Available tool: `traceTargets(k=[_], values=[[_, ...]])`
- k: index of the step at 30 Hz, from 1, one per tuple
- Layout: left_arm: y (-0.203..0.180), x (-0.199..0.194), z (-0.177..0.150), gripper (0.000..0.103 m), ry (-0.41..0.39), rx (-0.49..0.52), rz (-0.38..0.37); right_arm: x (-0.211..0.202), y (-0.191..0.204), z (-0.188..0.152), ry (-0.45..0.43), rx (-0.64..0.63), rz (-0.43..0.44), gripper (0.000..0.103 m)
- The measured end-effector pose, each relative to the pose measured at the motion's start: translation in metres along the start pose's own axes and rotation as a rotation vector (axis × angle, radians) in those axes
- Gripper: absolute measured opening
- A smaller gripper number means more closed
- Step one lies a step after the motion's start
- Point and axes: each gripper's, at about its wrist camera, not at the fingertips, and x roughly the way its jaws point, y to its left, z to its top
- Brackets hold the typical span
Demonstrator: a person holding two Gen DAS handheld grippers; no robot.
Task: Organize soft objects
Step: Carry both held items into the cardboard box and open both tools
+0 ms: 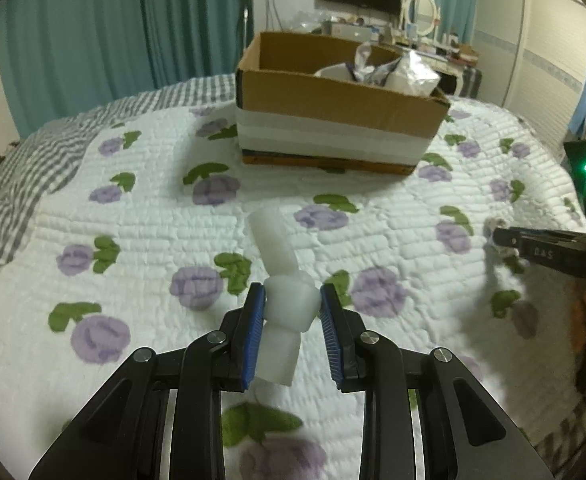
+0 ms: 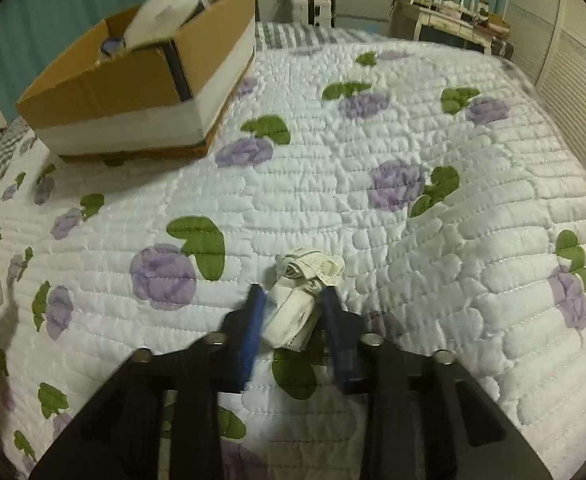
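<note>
White foam piece point(image 1: 283, 308) clamped between the blue pads of the left gripper point(image 1: 292, 300), crumpled white cloth bundle point(image 2: 299, 304) pinched in the right gripper point(image 2: 293, 300), floral quilt point(image 2: 373, 200) beneath both, cardboard box point(image 1: 333, 100) far ahead holding soft items

Ahead of my left jaws the quilt point(image 1: 165, 236) lies bare up to the cardboard box point(image 1: 333, 100), which blocks the way beyond. Ahead and right of my right jaws the quilt runs clear; the box stands well off, up-left.
</note>
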Motion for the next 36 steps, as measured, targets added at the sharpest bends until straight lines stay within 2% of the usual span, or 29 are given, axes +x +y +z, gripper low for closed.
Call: traceTargets(k=[3,10,20,28,36], values=[[-0.002,-0.014,-0.003,0.027,-0.01,-0.012,-0.013,-0.025,0.003,0.001,-0.056,0.005,0.08,0.014],[-0.009,-0.044,-0.001,0.027,-0.052,0.032,-0.01,-0.092,0.029,0.006,-0.172,-0.096,0.163,0.014],[-0.016,-0.099,0.041,0.027,-0.178,0.039,-0.039,-0.18,0.048,0.028,-0.338,-0.157,0.289,0.014],[-0.019,-0.123,0.09,0.027,-0.25,0.054,-0.062,-0.201,0.067,0.07,-0.417,-0.201,0.341,0.014],[-0.023,-0.089,0.149,0.028,-0.247,0.084,-0.031,-0.185,0.075,0.138,-0.451,-0.199,0.37,0.015]])
